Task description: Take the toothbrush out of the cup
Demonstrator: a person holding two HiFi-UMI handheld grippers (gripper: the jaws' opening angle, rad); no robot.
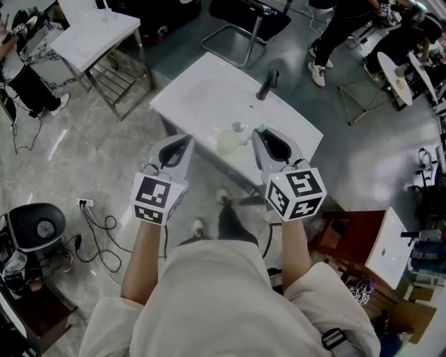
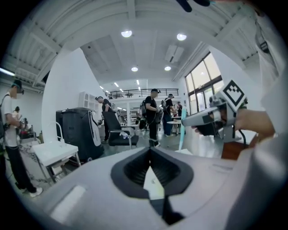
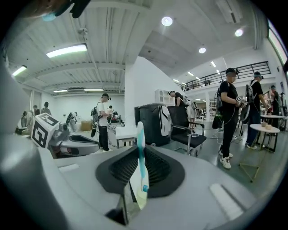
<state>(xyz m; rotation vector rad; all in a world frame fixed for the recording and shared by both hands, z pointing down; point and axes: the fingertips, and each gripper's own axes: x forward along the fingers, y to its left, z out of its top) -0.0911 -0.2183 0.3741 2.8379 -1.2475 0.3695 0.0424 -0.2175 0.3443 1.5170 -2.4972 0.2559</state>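
Note:
My right gripper point(image 1: 259, 134) is shut on a white and teal toothbrush point(image 3: 139, 168), which stands up between its jaws point(image 3: 138, 148). In the head view the teal end of the toothbrush point(image 1: 260, 129) shows just right of a pale translucent cup point(image 1: 230, 143) on the white sink table point(image 1: 202, 84). Whether the brush touches the cup is hidden from me. My left gripper point(image 1: 186, 140) hovers left of the cup, its jaws closed together with nothing between them point(image 2: 150, 152). In the left gripper view the right gripper point(image 2: 211, 117) carries the toothbrush point(image 2: 182, 130).
A dark faucet point(image 1: 267, 84) rises at the sink table's far edge. Another white table point(image 1: 94, 31) stands at the back left, a black chair point(image 1: 244, 14) behind the sink table, and a dark wooden cabinet point(image 1: 348, 237) at the right. Several people stand around the room.

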